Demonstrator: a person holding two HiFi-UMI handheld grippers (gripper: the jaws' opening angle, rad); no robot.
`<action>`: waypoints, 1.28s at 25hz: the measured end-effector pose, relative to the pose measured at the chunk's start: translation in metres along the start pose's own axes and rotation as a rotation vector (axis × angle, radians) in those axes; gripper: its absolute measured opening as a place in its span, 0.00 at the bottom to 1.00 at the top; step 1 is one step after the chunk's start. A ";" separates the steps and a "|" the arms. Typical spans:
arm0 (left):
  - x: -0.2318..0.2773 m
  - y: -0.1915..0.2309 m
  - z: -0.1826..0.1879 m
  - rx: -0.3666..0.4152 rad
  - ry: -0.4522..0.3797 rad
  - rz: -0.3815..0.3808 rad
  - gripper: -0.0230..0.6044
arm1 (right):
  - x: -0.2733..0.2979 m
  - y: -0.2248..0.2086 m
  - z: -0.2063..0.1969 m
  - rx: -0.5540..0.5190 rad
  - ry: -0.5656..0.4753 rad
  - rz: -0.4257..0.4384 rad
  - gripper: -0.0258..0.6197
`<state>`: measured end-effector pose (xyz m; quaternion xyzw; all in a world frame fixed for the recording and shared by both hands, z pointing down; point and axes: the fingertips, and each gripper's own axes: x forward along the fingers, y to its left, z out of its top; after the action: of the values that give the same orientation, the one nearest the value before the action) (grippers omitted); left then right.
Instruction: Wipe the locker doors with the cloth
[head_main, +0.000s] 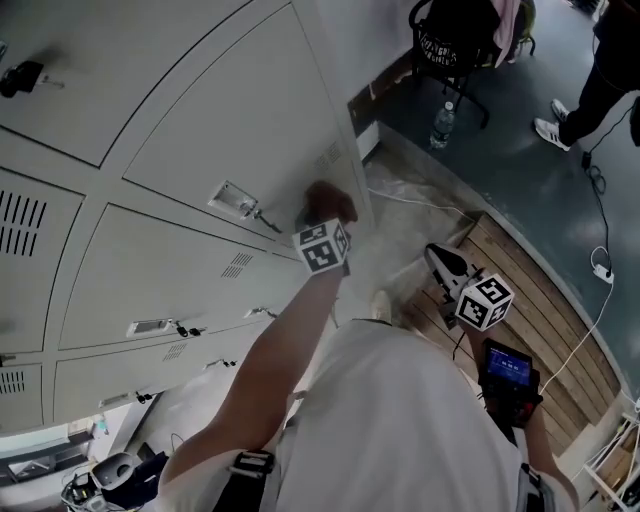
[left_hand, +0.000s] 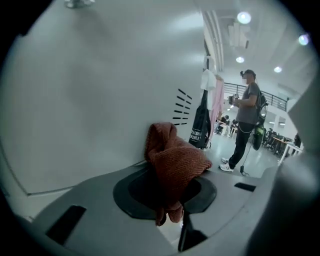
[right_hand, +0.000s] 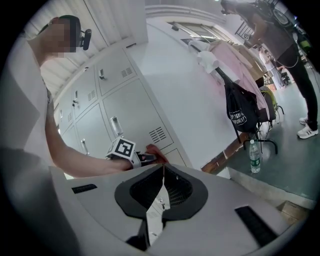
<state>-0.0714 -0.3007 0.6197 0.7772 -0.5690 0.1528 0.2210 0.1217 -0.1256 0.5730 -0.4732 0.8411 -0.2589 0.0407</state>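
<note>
Centrally, just toward 12 o'clock in the head view, a rust-red knitted cloth (head_main: 328, 203) is pressed against a pale grey locker door (head_main: 230, 130), near its right edge. It is clamped between the jaws of the left gripper (left_hand: 172, 220). Toward 3 o'clock, the right gripper (right_hand: 162, 175) is held apart from the lockers, jaws closed together on nothing.

Water bottle (head_main: 443, 124) near black bag (head_main: 455, 42)

Head view steeply down on lockers (head_main: 200, 130); left gripper view against them, right gripper view farther.
</note>
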 end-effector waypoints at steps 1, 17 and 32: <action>0.010 -0.011 0.005 0.006 -0.003 -0.021 0.16 | 0.001 -0.003 0.001 0.001 -0.003 -0.009 0.07; 0.050 -0.072 0.054 -0.332 -0.026 -0.105 0.16 | 0.008 -0.017 0.012 0.001 -0.013 -0.061 0.07; -0.128 0.088 0.001 -0.371 -0.165 0.191 0.16 | 0.032 0.040 -0.010 -0.072 0.119 0.198 0.07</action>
<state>-0.1944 -0.2191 0.5709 0.6757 -0.6745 0.0015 0.2975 0.0699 -0.1305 0.5682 -0.3729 0.8933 -0.2510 -0.0007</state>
